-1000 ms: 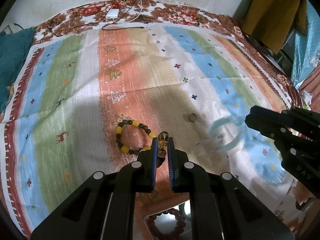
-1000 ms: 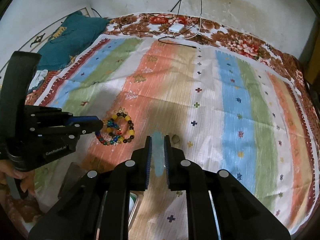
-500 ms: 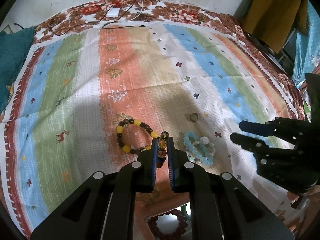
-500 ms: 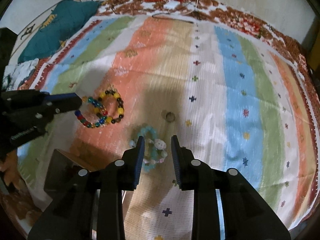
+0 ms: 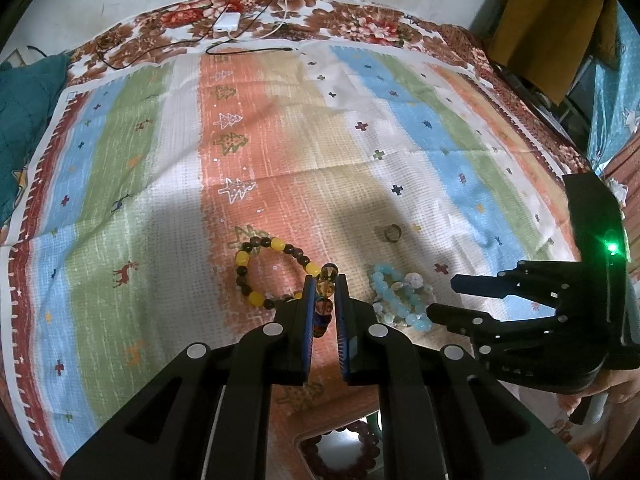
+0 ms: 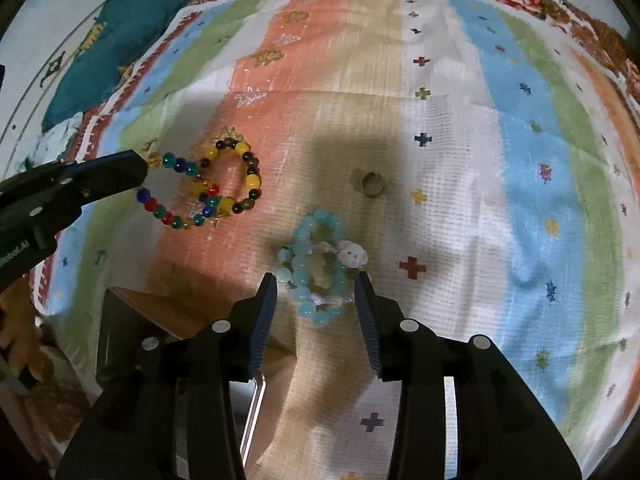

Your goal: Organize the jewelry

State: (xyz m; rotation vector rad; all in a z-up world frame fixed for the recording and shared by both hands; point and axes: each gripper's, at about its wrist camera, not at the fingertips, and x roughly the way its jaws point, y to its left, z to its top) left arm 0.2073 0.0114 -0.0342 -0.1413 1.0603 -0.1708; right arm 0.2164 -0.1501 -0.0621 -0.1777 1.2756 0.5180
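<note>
My left gripper [image 5: 324, 284] is shut on a multicoloured bead bracelet [image 6: 176, 196], which hangs from its tips over the striped cloth; it also shows in the left wrist view [image 5: 325, 300]. A yellow and brown bead bracelet [image 5: 272, 272] lies on the orange stripe just beyond, also in the right wrist view [image 6: 240, 176]. My right gripper [image 6: 316, 292] is open, its fingers either side of a light blue bead bracelet [image 6: 318, 264] with a white charm that lies on the cloth, seen also in the left wrist view [image 5: 400, 300]. A small ring [image 6: 373, 184] lies beyond it.
An open jewelry box [image 5: 340, 452] with a dark red bracelet sits below my left gripper; its edge shows in the right wrist view [image 6: 168, 332]. Cables and a white charger [image 5: 227, 24] lie at the cloth's far edge. A teal cushion [image 6: 120, 36] is at far left.
My right gripper opened and let the light blue bracelet drop onto the cloth, then opened wider and lowered around it. My left gripper stayed shut on its bracelet.
</note>
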